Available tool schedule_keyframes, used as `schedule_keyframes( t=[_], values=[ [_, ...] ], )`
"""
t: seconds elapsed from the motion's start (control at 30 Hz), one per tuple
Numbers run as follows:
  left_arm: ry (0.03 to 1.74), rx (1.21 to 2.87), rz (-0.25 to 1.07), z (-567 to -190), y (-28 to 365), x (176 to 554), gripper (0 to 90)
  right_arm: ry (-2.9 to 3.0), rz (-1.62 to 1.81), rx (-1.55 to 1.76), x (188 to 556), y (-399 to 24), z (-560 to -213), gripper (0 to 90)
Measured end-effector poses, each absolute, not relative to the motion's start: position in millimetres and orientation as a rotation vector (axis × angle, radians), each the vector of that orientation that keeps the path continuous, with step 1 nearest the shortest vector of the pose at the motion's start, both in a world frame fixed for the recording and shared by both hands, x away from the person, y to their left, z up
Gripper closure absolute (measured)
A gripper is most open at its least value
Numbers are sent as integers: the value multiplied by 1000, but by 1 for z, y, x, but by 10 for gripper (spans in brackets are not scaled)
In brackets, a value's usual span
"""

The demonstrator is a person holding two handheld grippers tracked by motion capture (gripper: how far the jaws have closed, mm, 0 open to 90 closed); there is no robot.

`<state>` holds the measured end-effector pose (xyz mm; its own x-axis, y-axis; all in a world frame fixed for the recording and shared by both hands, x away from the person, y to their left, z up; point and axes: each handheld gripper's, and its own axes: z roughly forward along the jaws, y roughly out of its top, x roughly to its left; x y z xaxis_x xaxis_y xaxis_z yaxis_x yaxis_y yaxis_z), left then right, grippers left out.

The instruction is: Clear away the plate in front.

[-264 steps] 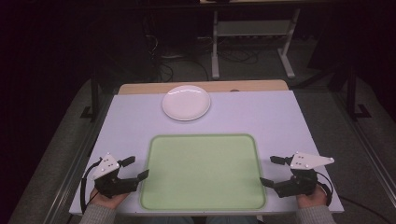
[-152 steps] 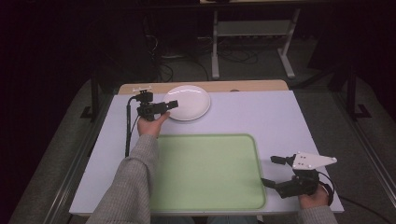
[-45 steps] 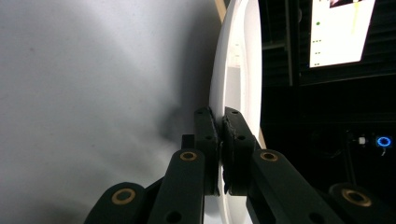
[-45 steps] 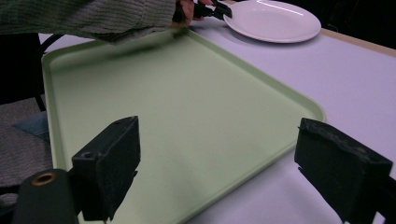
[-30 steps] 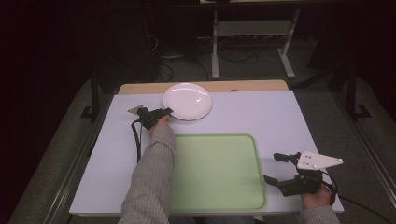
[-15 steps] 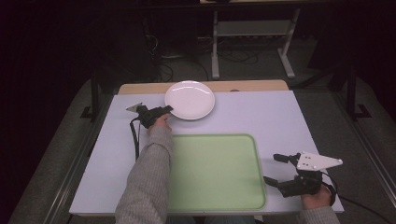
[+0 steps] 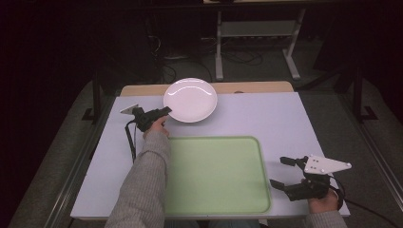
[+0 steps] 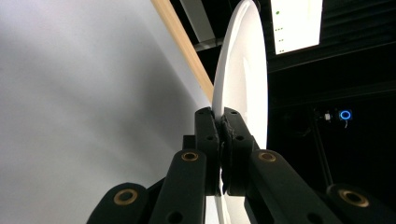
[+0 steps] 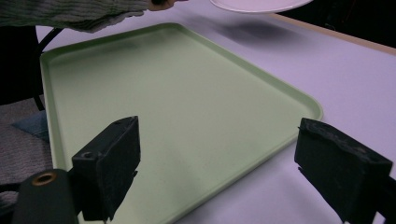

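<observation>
Left gripper: your left gripper (image 7: 166, 110) is out near the far edge of the surface (image 7: 266, 118), left of centre, with its fingers (image 8: 207, 140) pinched tight on the near-left rim of the white plate (image 7: 190, 99).
Plate: it sits by the far edge of the surface; in the left gripper view its rim (image 8: 233, 84) runs straight out from between your closed fingers, and in the right gripper view the plate (image 9: 259, 4) hangs clear of the surface with its shadow below.
Left arm: your grey sleeve (image 7: 145, 185) reaches forward along the left side of the green tray (image 7: 216, 173).
Right gripper: your right gripper (image 7: 283, 173) rests at the near-right corner of the surface, just beside the tray's right edge, fingers (image 9: 112, 163) spread wide and holding nothing.
Tray: it lies flat along the near edge, centred, and bare.
</observation>
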<state>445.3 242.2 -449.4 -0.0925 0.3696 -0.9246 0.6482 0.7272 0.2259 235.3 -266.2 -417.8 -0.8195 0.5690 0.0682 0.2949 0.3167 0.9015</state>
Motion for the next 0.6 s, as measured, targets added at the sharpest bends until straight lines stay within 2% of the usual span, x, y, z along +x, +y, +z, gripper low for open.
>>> schedule_keyframes(
  t=[0.6],
  values=[
    [1641, 849, -262, -442, 265, 402, 877, 2302, 1482, 818, 237, -269, -420, 136]
  ],
)
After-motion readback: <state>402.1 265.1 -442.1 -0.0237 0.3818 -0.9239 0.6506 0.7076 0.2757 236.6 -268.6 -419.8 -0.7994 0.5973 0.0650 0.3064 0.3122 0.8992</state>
